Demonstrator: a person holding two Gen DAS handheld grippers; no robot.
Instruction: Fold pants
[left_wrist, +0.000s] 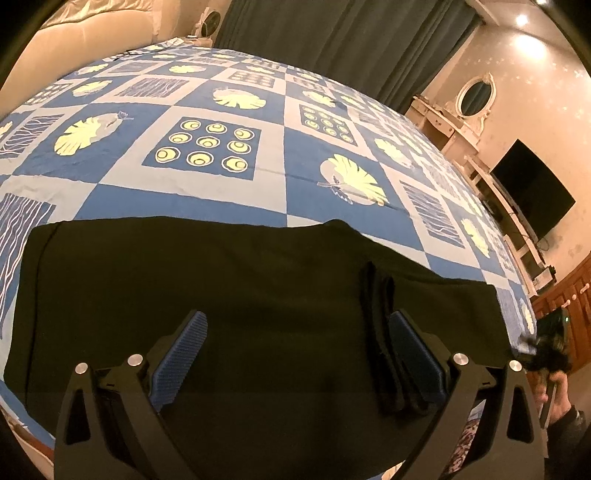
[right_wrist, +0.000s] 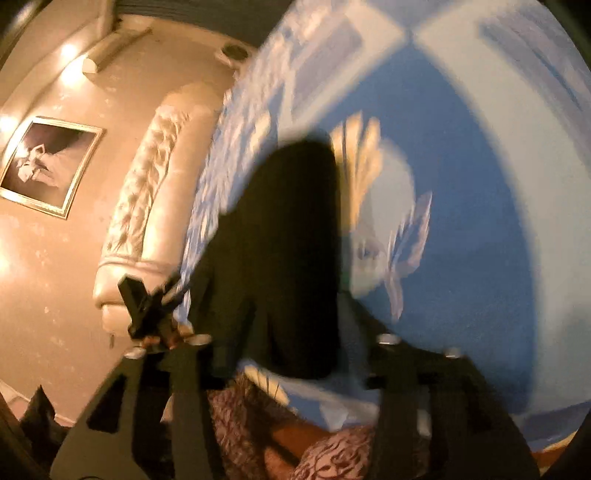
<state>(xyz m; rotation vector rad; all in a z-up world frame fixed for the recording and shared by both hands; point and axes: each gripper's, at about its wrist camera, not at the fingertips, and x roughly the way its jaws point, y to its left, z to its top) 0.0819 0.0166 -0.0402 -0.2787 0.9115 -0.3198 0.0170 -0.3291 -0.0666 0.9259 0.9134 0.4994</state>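
Note:
Black pants (left_wrist: 240, 288) lie flat across the near part of a bed, on a blue sheet (left_wrist: 207, 144) printed with squares and leaves. A folded dark band (left_wrist: 384, 332) of the pants runs beside my left gripper's right pad. My left gripper (left_wrist: 297, 319) hovers over the pants, open, its blue pads wide apart and holding nothing. In the blurred right wrist view, one end of the pants (right_wrist: 295, 240) lies on the sheet between the fingers of my right gripper (right_wrist: 291, 325), whose jaws stand apart. A hand holds that right gripper (left_wrist: 548, 347) at the pants' right end, by the bed's edge.
A cream padded headboard (right_wrist: 147, 206) and a framed picture (right_wrist: 48, 166) are at the bed's head. Dark curtains (left_wrist: 332, 48) hang behind the bed. A dressing table with an oval mirror (left_wrist: 474, 96), a wall television (left_wrist: 532, 184) and wooden cabinets (left_wrist: 569, 295) line the right side.

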